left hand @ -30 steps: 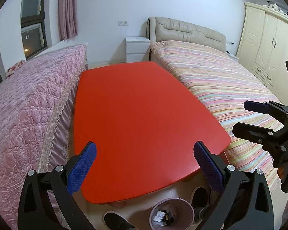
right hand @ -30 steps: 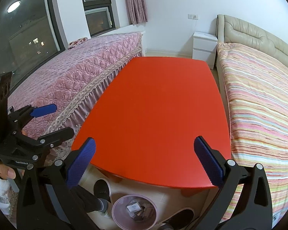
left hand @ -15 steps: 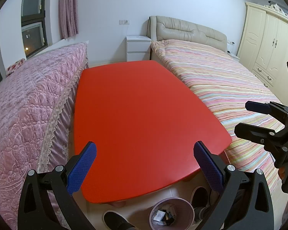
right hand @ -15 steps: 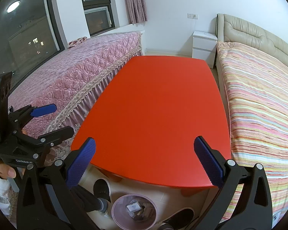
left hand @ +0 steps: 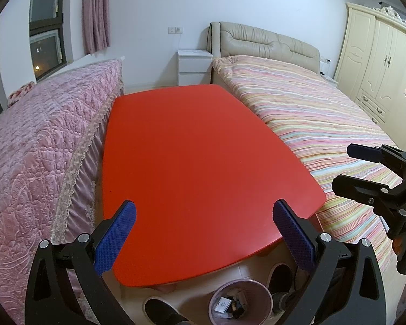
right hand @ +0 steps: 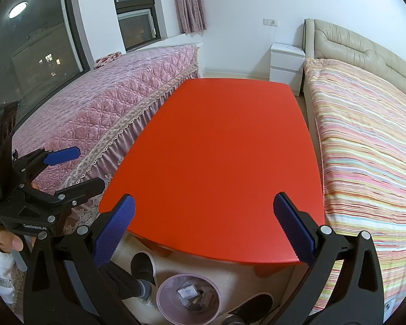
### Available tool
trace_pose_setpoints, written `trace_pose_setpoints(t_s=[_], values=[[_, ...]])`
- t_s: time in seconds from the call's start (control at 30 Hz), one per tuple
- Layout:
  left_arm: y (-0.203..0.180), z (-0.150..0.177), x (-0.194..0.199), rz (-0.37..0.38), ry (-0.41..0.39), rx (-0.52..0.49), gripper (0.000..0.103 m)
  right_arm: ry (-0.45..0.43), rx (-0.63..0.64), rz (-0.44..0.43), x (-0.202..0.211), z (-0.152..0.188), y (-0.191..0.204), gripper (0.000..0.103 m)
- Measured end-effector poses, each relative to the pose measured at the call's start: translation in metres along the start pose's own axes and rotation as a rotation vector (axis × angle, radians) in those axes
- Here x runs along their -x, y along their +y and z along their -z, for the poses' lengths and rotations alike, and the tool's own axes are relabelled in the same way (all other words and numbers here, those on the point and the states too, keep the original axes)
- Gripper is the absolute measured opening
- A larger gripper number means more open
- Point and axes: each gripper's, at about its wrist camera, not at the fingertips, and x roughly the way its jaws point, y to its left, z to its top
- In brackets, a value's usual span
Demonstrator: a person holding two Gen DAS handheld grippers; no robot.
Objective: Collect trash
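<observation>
Right wrist: pink bin (right hand: 188, 302) holds small box, probably wrappers; both grippers (left hand: 203, 233) (right hand: 204, 230) spread, gripping nothing.

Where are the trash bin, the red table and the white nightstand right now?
trash bin (right hand: 165, 291), right wrist view, on its pink rim.
red table (right hand: 219, 146), right wrist view, bare middle of the top.
white nightstand (left hand: 194, 66), left wrist view, upper drawer front.

both wrist views overlook the red table (left hand: 203, 162) (right hand: 224, 157) from its near end.
</observation>
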Motion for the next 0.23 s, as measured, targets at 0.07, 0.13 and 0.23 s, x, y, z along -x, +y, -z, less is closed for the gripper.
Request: trace_pose_setpoints(t_s=[0.07, 0.13, 0.23], values=[[-0.0007, -0.0004, -0.0008, -0.01, 0.003, -0.004, 0.097, 0.0, -0.006, 0.0, -0.0004, 0.0014, -0.0016, 0.1], [-0.0017, -0.0016, -0.0012, -0.018, 0.003, -0.003, 0.097, 0.001, -0.007, 0.001, -0.0009, 0.0023, -0.0025, 0.1], [-0.0014, -0.0019, -0.0016, -0.014, 0.005, 0.003, 0.097, 0.001, -0.007, 0.001, -0.0008, 0.0035, -0.0028, 0.1]])
